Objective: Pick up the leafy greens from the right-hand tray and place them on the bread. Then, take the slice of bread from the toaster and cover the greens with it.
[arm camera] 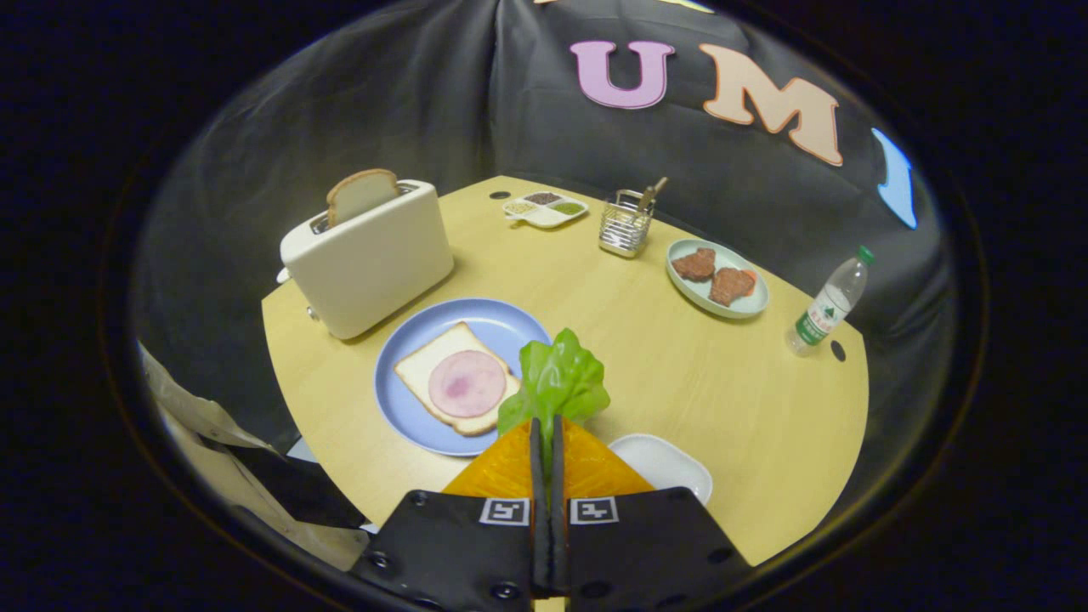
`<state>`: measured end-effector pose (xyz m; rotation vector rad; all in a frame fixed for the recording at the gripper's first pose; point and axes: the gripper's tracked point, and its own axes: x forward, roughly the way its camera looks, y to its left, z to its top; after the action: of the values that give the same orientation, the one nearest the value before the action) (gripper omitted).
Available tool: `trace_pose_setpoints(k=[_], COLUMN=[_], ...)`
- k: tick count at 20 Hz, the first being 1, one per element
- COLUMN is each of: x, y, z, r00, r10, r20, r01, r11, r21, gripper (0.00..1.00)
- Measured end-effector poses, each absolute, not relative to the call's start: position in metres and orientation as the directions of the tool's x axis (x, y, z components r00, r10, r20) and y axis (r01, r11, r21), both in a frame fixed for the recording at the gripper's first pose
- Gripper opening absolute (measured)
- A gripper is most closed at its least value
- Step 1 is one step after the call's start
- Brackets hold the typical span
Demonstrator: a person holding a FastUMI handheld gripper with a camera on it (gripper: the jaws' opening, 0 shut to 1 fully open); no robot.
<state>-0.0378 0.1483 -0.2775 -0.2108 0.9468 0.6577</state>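
Observation:
My gripper (pixel 546 425) is shut on the leafy greens (pixel 559 381), which stick up from between the orange fingers (pixel 506 467) above the table. Just ahead and left of the fingers lies a blue plate (pixel 408 408) with a slice of bread (pixel 425 365) topped by a round of ham (pixel 467 383). Beyond the plate stands a cream toaster (pixel 370 259) with a second slice of bread (pixel 361 194) poking out of its slot. A small white tray (pixel 667 463) lies right beside the fingers, on their right, with nothing in it.
A pale green plate (pixel 722 308) with two brown patties lies at the far right. A metal wire holder (pixel 626 225) and a divided dish of seasonings (pixel 544 210) stand at the back. A plastic bottle (pixel 829 306) stands near the table's right edge. The round wooden table (pixel 680 382) drops off close below me.

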Motion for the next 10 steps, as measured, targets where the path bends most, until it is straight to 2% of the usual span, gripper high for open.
trace_pose_setpoints(k=[10], x=[-0.044], y=[0.217], z=[-0.279], r00=[0.353], r10=[0.484], r20=[-0.801], r01=[-0.662], r11=[0.734], r21=[0.152], gripper=[0.04])
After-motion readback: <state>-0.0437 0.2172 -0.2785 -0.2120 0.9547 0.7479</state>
